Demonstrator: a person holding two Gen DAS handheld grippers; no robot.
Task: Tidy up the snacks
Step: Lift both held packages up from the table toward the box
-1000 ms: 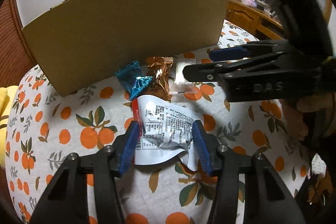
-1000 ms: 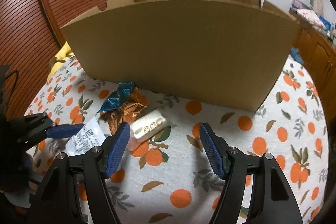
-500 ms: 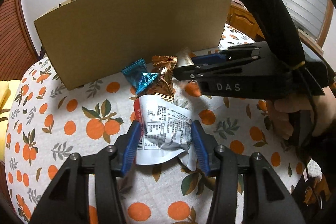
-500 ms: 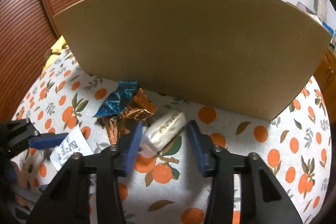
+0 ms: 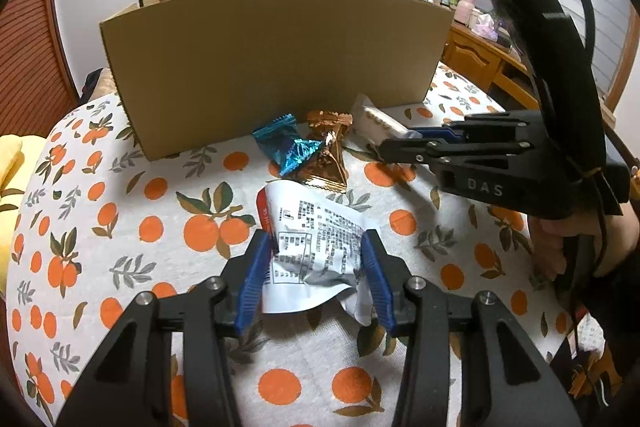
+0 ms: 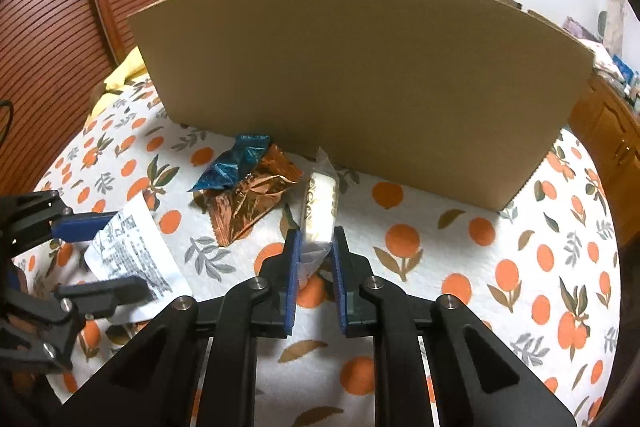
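Handling, my read: all four snacks are light film packets, soft and crinkly, slick on the outside. Contents probably crushable, so pinch the body lightly or take the crimped end seal.

White printed packet: lower centre of the left wrist view, flat foil pouch, creased. It sits between the left gripper pads, blue pads pressing both side edges; jaws have just been closing a bit further, partway shut, clamped on the packet. Grip is across the wide body, so it may buckle, not slip.

Clear-wrapped white bar: centre of the right wrist view, just in front of the cardboard box. Right gripper is clenched on its near end; the bar sticks out tilted up toward the box. Jaws nearly fully shut, so the pads hold mostly the thin wrapper tail. Could pivot when lifted.

Blue foil candy and copper foil packet lie touching on the orange-print tablecloth, left of the bar, not gripped.

Box interior not visible from here.
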